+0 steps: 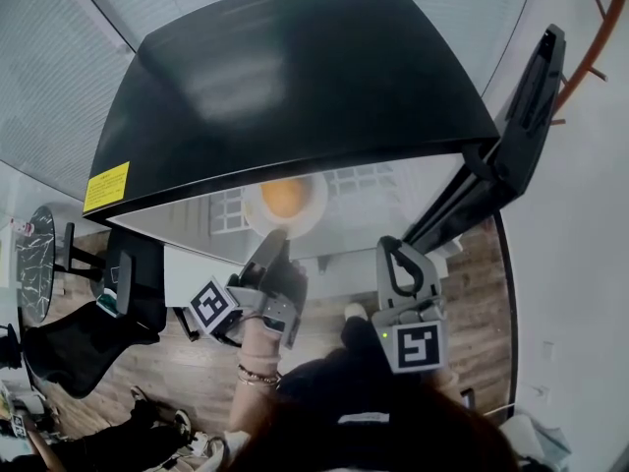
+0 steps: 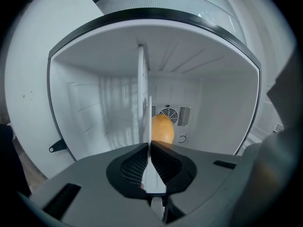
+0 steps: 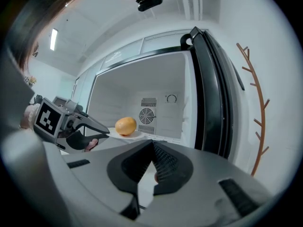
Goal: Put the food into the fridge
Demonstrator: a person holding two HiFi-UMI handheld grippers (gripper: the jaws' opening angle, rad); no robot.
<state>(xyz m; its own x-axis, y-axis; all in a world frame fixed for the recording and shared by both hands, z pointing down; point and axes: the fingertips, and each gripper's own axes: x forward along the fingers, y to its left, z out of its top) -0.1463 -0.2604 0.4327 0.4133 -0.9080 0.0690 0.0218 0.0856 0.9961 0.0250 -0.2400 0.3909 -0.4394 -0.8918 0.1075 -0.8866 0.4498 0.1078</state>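
A black fridge [image 1: 295, 67] is seen from above in the head view, with its door [image 1: 531, 96] swung open at the right. Inside the white compartment a white plate [image 1: 316, 211] is held, and a round orange-yellow food [image 1: 284, 197] is carried on it. The plate's near rim is gripped by the left gripper [image 1: 273, 241], whose jaws are clamped on it; in the left gripper view the rim is seen edge-on between them, with the food just beyond and a round fan vent [image 2: 168, 113] on the back wall behind it. Whether the plate rests on the shelf or is held just above it cannot be told.

The right gripper [image 1: 398, 259] is held beside the left, in front of the open compartment and near the door's inner edge. Its jaws are closed together at the tips, and nothing is grasped between them. An orange-brown branched stand [image 3: 258, 112] is seen right of the door.
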